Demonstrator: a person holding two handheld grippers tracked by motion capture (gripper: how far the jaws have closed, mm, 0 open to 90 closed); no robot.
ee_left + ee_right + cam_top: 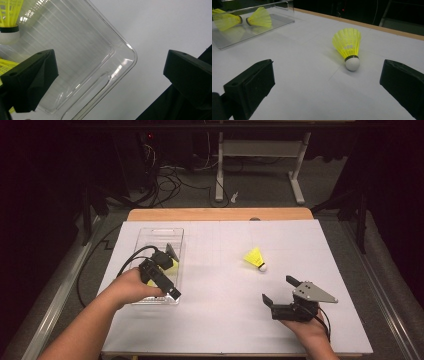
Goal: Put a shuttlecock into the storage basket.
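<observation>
Two shuttlecocks binned, one left on the table.

High view: the left gripper [167, 270] hangs over the clear bin [159, 234], where yellow shows beneath it; the right gripper [280, 292], jaws spread and empty, points at the lone shuttlecock [255, 258] lying on the white table [215, 320]. Left gripper view: its jaws stand wide apart, holding nothing, above the bin's corner [125, 53], a binned shuttlecock [8, 22] at the edge. Right gripper view: the loose shuttlecock [348, 47] lies ahead between the open jaws, untouched; I judge picking it up remains.
</observation>
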